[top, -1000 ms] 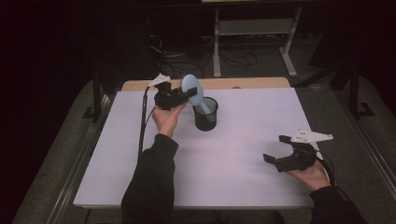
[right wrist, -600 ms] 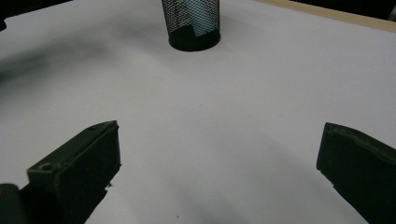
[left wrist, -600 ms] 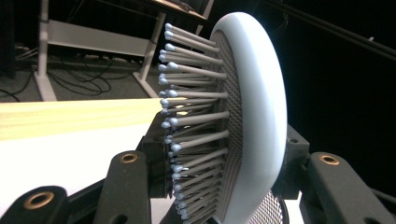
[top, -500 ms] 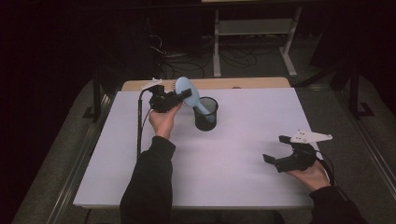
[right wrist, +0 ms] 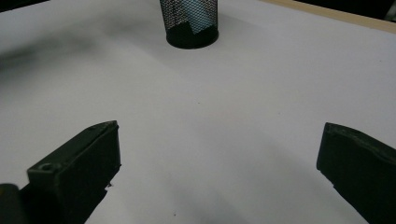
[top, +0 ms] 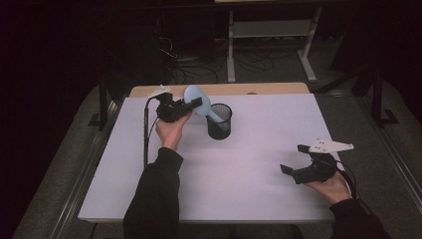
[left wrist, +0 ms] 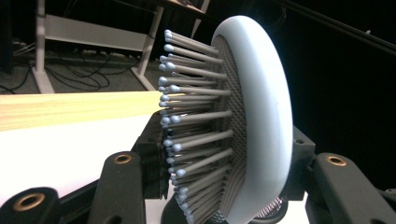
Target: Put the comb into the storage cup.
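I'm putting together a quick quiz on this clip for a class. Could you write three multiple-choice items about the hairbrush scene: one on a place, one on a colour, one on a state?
1. Where does the handle end of the hairbrush sit?
A. flat on the table
B. inside the mesh cup
C. on the floor

2. What colour is the brush's body?
A. pale blue
B. red
C. yellow

3. How do the jaws of the right gripper stand?
A. closed on the cup
B. closed on the brush
C. wide apart with nothing between them

Answers:
1 B, the high view shows the handle slanting down into the black cup on the white table.
2 A, the oval head beside the left gripper is pale blue with grey bristles.
3 C, the right gripper view shows bare table between its two jaws.
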Tool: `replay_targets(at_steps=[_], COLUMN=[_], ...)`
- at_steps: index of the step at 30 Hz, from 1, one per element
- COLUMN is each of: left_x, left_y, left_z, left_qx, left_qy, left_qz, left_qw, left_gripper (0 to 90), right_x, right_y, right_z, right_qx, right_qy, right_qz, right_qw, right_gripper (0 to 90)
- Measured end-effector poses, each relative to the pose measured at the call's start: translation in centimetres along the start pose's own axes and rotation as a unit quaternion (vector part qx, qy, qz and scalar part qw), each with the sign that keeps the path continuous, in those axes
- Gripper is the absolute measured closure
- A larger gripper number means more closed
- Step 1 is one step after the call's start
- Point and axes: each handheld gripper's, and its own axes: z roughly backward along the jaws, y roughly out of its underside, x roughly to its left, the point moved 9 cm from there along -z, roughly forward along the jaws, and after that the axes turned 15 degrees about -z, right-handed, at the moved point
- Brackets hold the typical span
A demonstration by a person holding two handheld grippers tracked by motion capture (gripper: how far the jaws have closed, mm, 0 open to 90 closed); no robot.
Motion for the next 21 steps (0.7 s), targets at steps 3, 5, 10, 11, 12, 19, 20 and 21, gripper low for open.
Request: replay_targets(at_steps=[3, 5, 10, 11, 12, 19, 20, 21], left_x=[-0.1, -0.1, 0.0, 0.1, 0.1, 0.3, 0.4, 0.4], left_y=[0.1, 0.1, 0.2, 0.2, 0.3, 0.6, 0.7, 0.7], left_z=[0.1, 0.1, 0.5, 0.6, 0.7, 1.0, 1.0, 1.1], left_qx=[-0.001, -0.003, -0.010, -0.012, -0.013, -0.014, -0.011, -0.010], left_qy=[0.003, 0.007, 0.009, 0.005, 0.002, 0.000, 0.001, 0.002], left_qz=[-0.003, -0.001, 0.002, -0.003, -0.006, 0.004, 0.006, 0.007], left_qw=[1.0000, 1.0000, 0.9999, 0.9999, 0.9999, 0.9999, 0.9999, 0.9999], left_gripper=[46.6, 45.5, 40.2, 39.3, 38.4, 26.4, 23.9, 22.5], right_x=[0.0, 0.0, 0.0, 0.0, 0.0, 0.0, 0.0, 0.0], right_y=[0.0, 0.0, 0.1, 0.1, 0.1, 0.1, 0.1, 0.1], right_z=[0.0, 0.0, 0.0, 0.0, 0.0, 0.0, -0.1, -0.1], right_qx=[0.000, 0.001, 0.002, 0.002, 0.002, 0.004, 0.004, 0.005], right_qy=[0.000, 0.000, -0.001, -0.001, -0.001, -0.001, -0.001, 0.000], right_qz=[0.000, 0.000, 0.000, -0.001, 0.000, 0.001, 0.000, 0.000], right_qw=[1.0000, 1.0000, 1.0000, 1.0000, 1.0000, 1.0000, 1.0000, 1.0000], right_gripper=[0.0, 0.0, 0.0, 0.0, 0.0, 0.0, 0.0, 0.0])
